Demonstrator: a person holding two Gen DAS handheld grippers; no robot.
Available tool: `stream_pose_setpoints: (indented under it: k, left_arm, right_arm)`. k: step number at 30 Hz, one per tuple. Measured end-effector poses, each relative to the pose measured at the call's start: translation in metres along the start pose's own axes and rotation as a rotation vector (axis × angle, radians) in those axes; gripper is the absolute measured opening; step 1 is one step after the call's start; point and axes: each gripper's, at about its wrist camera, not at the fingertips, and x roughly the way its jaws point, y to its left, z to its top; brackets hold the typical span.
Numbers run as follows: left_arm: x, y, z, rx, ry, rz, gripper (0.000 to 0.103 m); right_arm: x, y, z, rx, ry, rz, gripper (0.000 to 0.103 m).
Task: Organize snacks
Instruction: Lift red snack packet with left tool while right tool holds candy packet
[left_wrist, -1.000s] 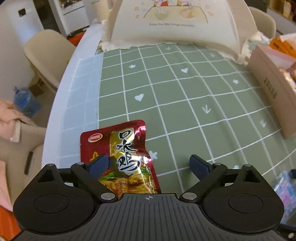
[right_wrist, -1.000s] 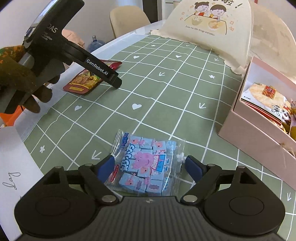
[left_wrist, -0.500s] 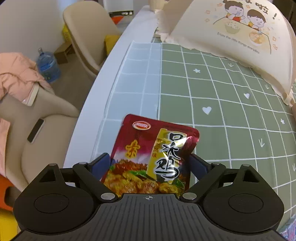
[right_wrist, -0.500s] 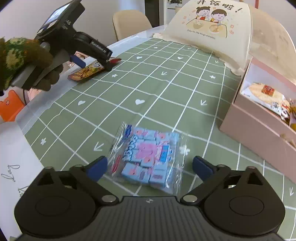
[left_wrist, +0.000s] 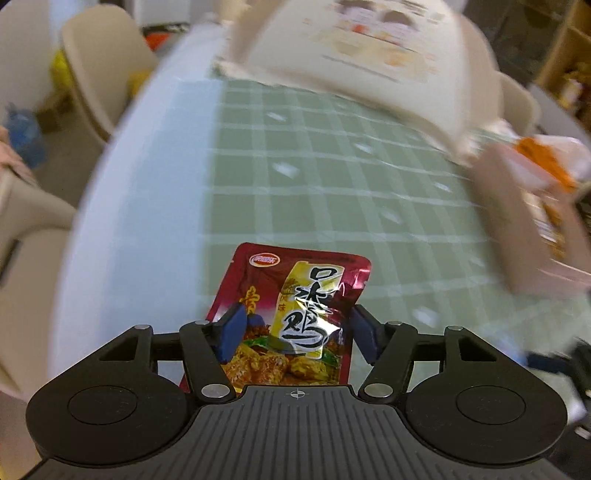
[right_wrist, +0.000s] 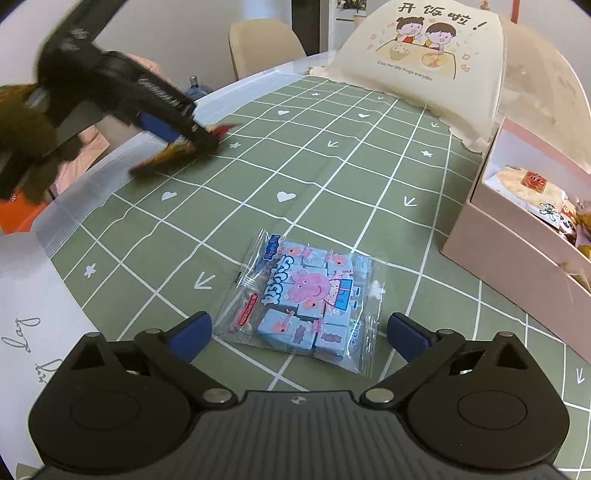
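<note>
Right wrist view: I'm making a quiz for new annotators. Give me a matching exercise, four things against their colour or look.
1 snack pouch
2 candy bag
3 box
4 food cover

a pink, snacks inside
b cream, cartoon children
c clear, blue cubes
d red, by the table edge

Pairs: 1-d, 2-c, 3-a, 4-b

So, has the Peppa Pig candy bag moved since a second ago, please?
No. The candy bag still lies just right of the same white arrow on the tablecloth, below the heart.
</note>
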Motion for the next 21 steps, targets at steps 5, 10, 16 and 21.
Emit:
stream_pose_setpoints:
  k: [5,10,16,21]
  left_arm:
    - [-0.014,-0.049,-0.027,0.042,0.028,-0.144,0.060]
    - [-0.024,-0.073,-0.032,-0.010,0.006,-0.308,0.049]
    - [-0.025,-0.075,-0.027,0.036,-0.033,-0.213,0.042]
    - [-0.035,-0.036,-0.021,-0.037,-0.053,-0.126,0.045]
  right_arm:
    - [-0.008,-0.008,-0.008,0.005,0.001,-0.020,0.097]
    - [-0.019,-0.025,-0.017,0.051,0.017,-0.055,0.097]
    - [-0.027,-0.043,-0.025,0.108,0.035,-0.110,0.095]
    - [-0.032,-0.044,-0.030,0.126,0.031,-0.118,0.095]
